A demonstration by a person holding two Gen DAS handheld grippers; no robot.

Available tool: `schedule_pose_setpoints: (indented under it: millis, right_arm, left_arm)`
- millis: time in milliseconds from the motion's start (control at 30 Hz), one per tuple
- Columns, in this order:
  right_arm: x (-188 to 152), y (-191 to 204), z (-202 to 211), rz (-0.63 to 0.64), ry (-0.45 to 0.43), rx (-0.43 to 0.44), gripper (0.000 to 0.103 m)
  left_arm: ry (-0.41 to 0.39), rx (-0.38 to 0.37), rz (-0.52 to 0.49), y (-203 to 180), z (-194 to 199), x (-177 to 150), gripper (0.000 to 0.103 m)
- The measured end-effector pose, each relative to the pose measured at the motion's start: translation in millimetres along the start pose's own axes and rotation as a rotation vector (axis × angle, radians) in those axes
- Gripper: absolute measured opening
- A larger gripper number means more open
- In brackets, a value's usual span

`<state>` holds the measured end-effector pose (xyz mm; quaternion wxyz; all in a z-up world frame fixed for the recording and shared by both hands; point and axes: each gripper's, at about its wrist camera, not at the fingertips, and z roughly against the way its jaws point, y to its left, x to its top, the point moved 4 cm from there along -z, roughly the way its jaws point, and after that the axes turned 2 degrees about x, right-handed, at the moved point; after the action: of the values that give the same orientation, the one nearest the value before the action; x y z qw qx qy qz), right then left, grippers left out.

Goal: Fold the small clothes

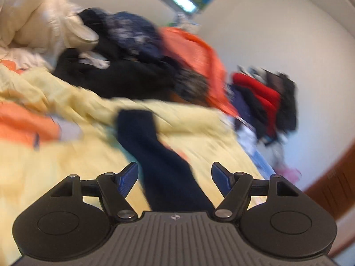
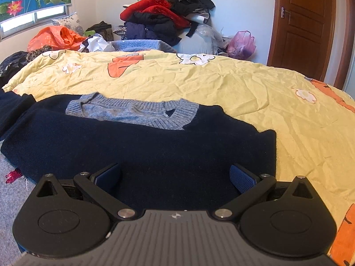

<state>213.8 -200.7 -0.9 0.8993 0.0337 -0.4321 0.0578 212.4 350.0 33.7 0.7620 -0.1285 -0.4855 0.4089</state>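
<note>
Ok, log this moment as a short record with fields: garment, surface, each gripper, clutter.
garment: navy sweater with grey collar, lying flat
sleeve: a navy sleeve runs between the left jaws
surface: yellow bedspread
left gripper: jaws open, view blurred
right gripper: jaws open over the sweater's near edge
clutter: clothes pile, orange bag
</note>
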Motion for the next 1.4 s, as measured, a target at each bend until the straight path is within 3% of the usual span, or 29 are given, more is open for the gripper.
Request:
schedule_pose_setpoints:
  millis: [167, 367, 433, 467, 500, 700, 833, 900, 1000, 1133, 1200, 1267, 1367, 1400]
  right_arm:
    - [0, 0, 0, -0.001, 0.0, 0.001, 0.103]
    - [0, -1, -1, -0.003, 0.0, 0.003, 0.103]
    - [0, -1, -1, -0.006, -0.001, 0.004, 0.103]
    - [0, -1, -1, -0.008, -0.001, 0.005, 0.103]
    - [1, -1, -1, -0.01, -0.001, 0.006, 0.103]
    - [2, -1, -2, -0.019, -0.004, 0.01, 0.103]
    - [2, -1, -2, -0.026, -0.008, 0.013, 0.103]
    - [2, -1, -2, -0.031, -0.01, 0.016, 0.103]
    - [2, -2, -1, -0.041, -0.015, 0.023, 0.103]
    - [2, -10, 2, -0.095, -0.037, 0.062, 0.103]
    - [2, -16, 5, -0.138, -0.055, 0.09, 0.103]
    - [1, -21, 6, -0.173, -0.069, 0.115, 0.103]
    - [1, -24, 7, -0.199, -0.08, 0.133, 0.103]
    - [1, -25, 7, -0.203, -0.081, 0.136, 0.103]
  left_arm:
    - [0.072, 0.061, 0.078, 38, -54, 30, 0.073]
    - [0.075, 0.155, -0.032, 40, -95, 29, 0.07]
    - [0.066, 0.187, -0.089, 37, -104, 29, 0.043]
    - [0.086, 0.187, -0.105, 35, -109, 27, 0.011]
    - [0.102, 0.181, -0.117, 34, -112, 26, 0.006]
    - [-0.013, 0.187, -0.271, -4, -83, 27, 0.004]
    - [-0.095, 0.069, -0.398, -64, -33, 12, 0.004]
    - [-0.122, -0.035, -0.481, -105, -3, -13, 0.004]
    - [-0.124, -0.225, -0.605, -160, 49, -77, 0.004]
    - [0.002, -0.429, -0.763, -202, 101, -194, 0.004]
    - [0.099, -0.455, -0.833, -209, 108, -252, 0.004]
    - [0.198, -0.429, -0.912, -212, 105, -300, 0.005]
    - [0.23, -0.38, -1.047, -210, 109, -336, 0.014]
    - [0.214, -0.373, -1.074, -209, 116, -338, 0.023]
